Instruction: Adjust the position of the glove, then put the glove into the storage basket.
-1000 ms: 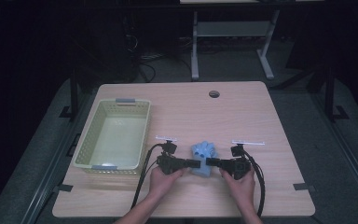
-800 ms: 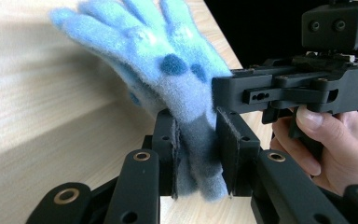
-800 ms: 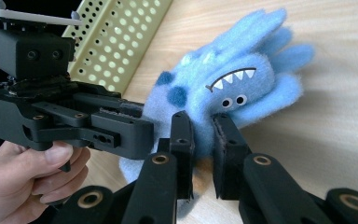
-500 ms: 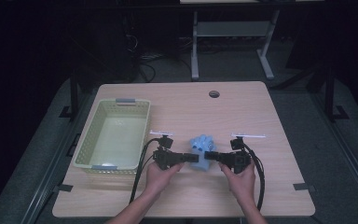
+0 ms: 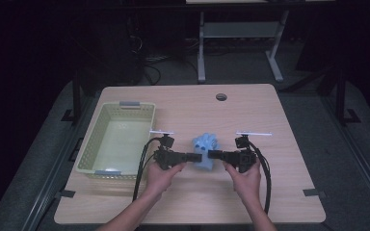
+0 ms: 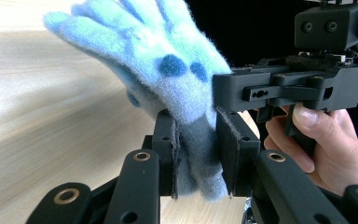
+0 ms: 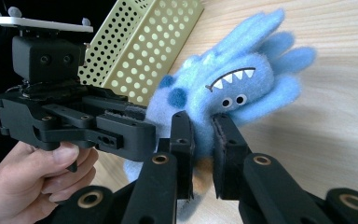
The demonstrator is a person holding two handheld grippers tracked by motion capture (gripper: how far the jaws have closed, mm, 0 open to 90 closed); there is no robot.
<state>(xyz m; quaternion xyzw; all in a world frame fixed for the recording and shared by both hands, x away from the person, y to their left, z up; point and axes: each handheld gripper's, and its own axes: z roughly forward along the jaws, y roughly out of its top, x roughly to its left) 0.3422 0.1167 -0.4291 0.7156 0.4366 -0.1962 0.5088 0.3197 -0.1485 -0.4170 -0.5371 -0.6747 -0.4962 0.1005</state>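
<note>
Plush monster toy, blue and fuzzy, is held between both tongs over the near middle of the bench, just right of the yellow-green perforated basket. Left tongs are clamped on one side of the toy's lower body; in the left gripper view the pads are seen squeezing grey-blue fleece flat between them. Right tongs are clamped on the opposite side; in the right gripper view the toy is pinched low down, below the toothed mouth and eyes. A two-sided grip is judged to be used because the plush is soft and floppy, so one pinch alone would let it sag or swing; with both ends taken it is kept steady for carrying. Whether it is clear of the wood cannot be told from above. Long axis is seen running from the pinched base up and away from the person, tilted rather than upright, with the finger-like tufts fanned at the far top end. Face is turned toward the right tongs' camera, spotted back toward the left one. Basket is seen empty and close by, so a drop into it is judged the likely aim. Hands are seen behind the tongs, cables trailing toward the near edge.
</note>
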